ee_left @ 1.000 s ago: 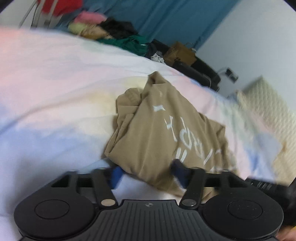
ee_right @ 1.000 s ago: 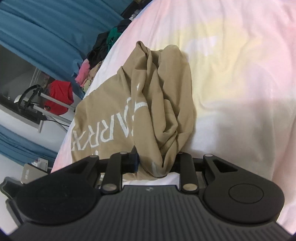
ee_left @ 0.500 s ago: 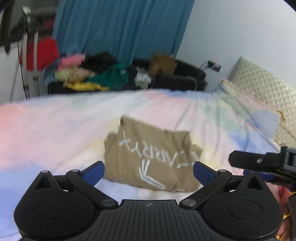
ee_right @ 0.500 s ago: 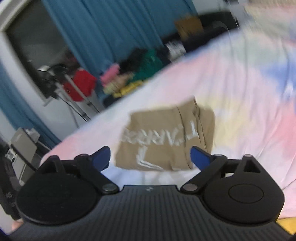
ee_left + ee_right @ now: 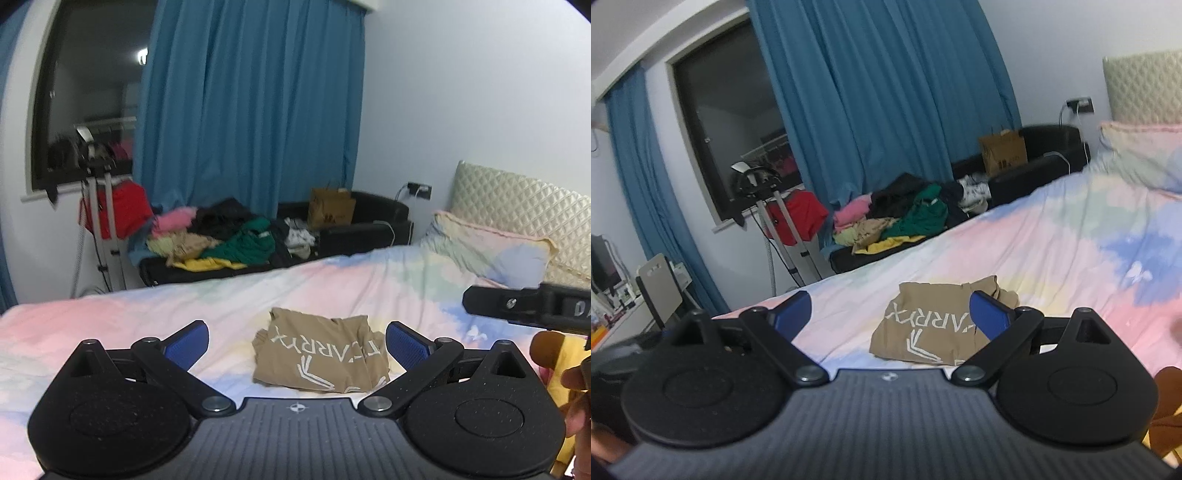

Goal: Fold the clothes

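Shirt (image 5: 320, 356) lies folded small on the bed (image 5: 110, 332), soft and light, so we would pinch its edge; both our tools, left (image 5: 297, 345) and right (image 5: 890, 314), are wide and hold nothing.

We are in a home bedroom: a bed with a pastel tie-dye cotton sheet (image 5: 369, 280), a quilted cream headboard (image 5: 517, 195), long blue fabric curtains (image 5: 251, 110), heaped colourful clothes (image 5: 221, 240).

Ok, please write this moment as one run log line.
left gripper: open | right gripper: open | tan shirt: folded, on bed, untouched
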